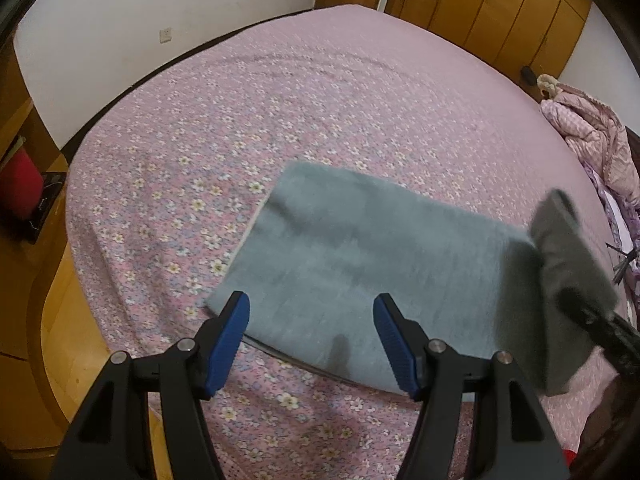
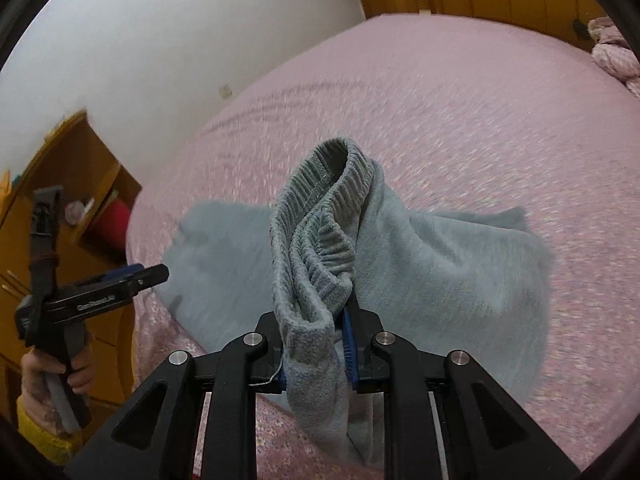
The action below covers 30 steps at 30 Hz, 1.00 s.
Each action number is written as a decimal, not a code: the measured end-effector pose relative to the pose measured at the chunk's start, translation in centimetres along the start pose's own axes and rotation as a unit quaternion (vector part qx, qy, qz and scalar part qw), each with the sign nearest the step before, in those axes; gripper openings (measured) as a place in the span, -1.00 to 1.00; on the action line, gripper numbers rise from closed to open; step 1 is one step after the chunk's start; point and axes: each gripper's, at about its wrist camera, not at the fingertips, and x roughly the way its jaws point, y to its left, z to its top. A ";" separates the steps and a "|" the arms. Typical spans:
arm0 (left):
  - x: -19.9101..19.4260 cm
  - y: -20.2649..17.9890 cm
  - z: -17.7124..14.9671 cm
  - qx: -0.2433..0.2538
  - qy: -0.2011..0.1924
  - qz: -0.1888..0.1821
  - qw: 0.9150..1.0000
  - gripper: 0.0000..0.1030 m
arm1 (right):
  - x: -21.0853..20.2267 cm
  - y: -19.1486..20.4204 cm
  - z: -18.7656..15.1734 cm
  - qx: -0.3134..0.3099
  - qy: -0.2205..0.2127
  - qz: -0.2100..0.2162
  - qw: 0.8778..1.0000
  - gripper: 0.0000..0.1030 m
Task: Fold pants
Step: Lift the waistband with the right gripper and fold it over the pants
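Fingers (image 2: 316, 344) pinching pants (image 2: 440, 264), pink bedspread (image 1: 320, 100), wardrobe (image 1: 500, 8) behind

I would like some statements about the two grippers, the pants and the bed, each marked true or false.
1. The right gripper is shut on the ribbed waistband of the pants. True.
2. The left gripper holds a pant leg. False: it is open, its blue pads apart with nothing between them.
3. The pants are red. False: they are grey-blue fleece.
4. The bed cover is pink with small flowers. True.
5. The whole of the pants hangs in the air. False: most of the fabric lies flat on the bed; only the waistband end is lifted.
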 end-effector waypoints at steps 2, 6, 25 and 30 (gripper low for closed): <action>0.3 -0.3 -0.1 0.001 0.005 -0.003 1.000 0.32 | 1.3 0.6 -0.1 -0.003 0.018 -0.006 1.000 -0.46; 0.8 -0.6 -0.5 -0.002 0.012 -0.008 1.000 0.32 | 1.8 2.0 -0.5 -0.023 0.024 -0.003 0.999 -0.28; 1.7 -8.2 -0.7 0.047 0.054 -0.118 0.990 0.32 | -3.5 -3.3 -4.7 0.019 0.002 -0.070 0.997 -0.16; 2.7 -11.1 0.0 0.060 0.060 -0.137 0.987 0.37 | -2.6 -4.3 -6.1 0.024 0.022 -0.088 0.996 -0.16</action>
